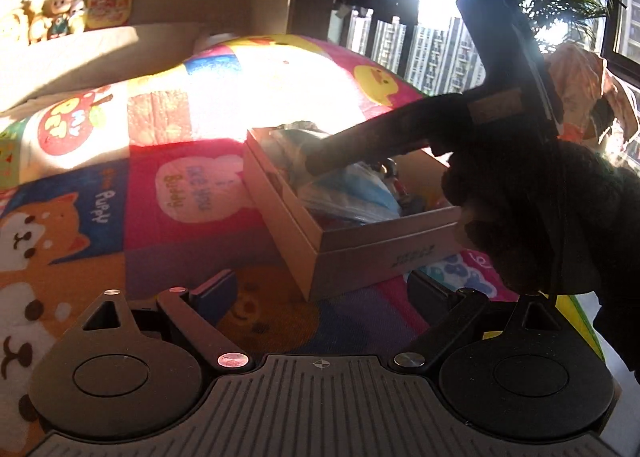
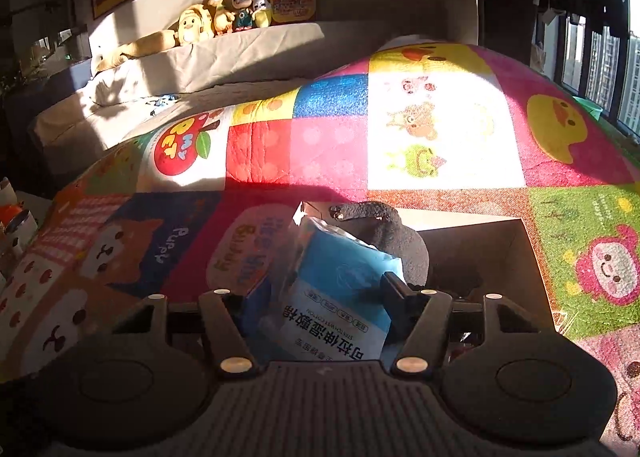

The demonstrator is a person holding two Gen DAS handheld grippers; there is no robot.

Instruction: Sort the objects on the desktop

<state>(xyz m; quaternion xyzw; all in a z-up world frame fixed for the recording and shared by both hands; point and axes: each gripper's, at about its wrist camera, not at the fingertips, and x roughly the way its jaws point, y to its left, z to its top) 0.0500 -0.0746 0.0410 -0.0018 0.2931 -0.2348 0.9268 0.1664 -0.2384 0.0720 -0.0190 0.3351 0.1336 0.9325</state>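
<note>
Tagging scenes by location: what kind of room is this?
Likely a home living room or child's play area: patchwork cartoon mat, stuffed toys lined along a sofa back, high-rise windows.

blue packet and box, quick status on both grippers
Left gripper open, empty, short of the box. Right gripper around the blue packet over the box, grip unclear. Black cloth item crowds just behind the packet.
</note>
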